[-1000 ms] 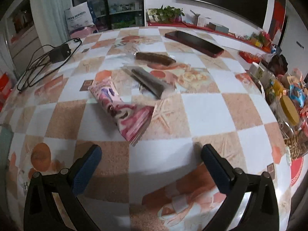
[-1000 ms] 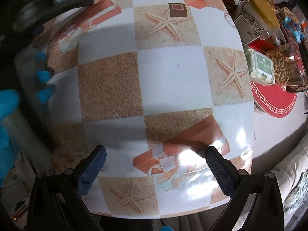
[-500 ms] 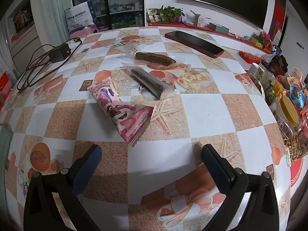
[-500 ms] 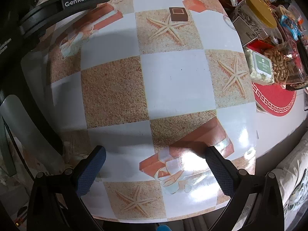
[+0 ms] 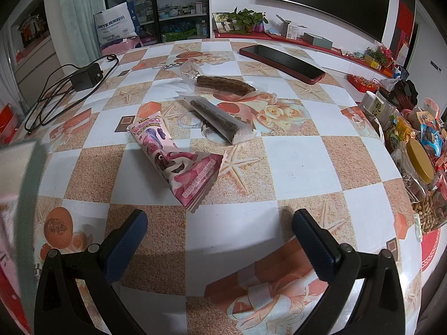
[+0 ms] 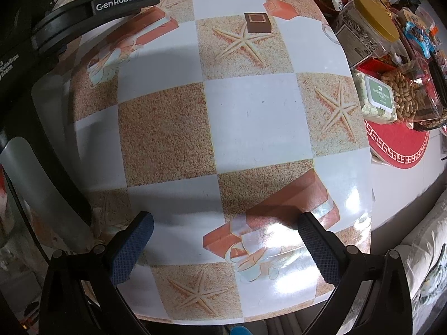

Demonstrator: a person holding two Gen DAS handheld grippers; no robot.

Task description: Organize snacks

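A pink snack packet (image 5: 174, 157) lies on the checked tablecloth just ahead of my left gripper (image 5: 219, 233), which is open and empty. Behind it lie a dark bar in a clear wrapper (image 5: 220, 121) and a brown snack in a clear wrapper (image 5: 223, 83). My right gripper (image 6: 225, 236) stands open over bare tablecloth near the table's front edge, nothing between its fingers. The left gripper's black body (image 6: 92, 8) shows at the upper left of the right wrist view.
A red phone (image 5: 282, 60) lies at the back, a black charger with cable (image 5: 83, 78) at the back left. Jars and packets of snacks (image 5: 419, 156) crowd the right edge, with peanuts (image 6: 405, 92) and a red mat (image 6: 396, 142). A blurred grey-green object (image 5: 19, 195) is at far left.
The left wrist view has steadied with the packets a little farther off, and a blurred object has entered at its left edge. A blue-gloved hand has left the right wrist view.
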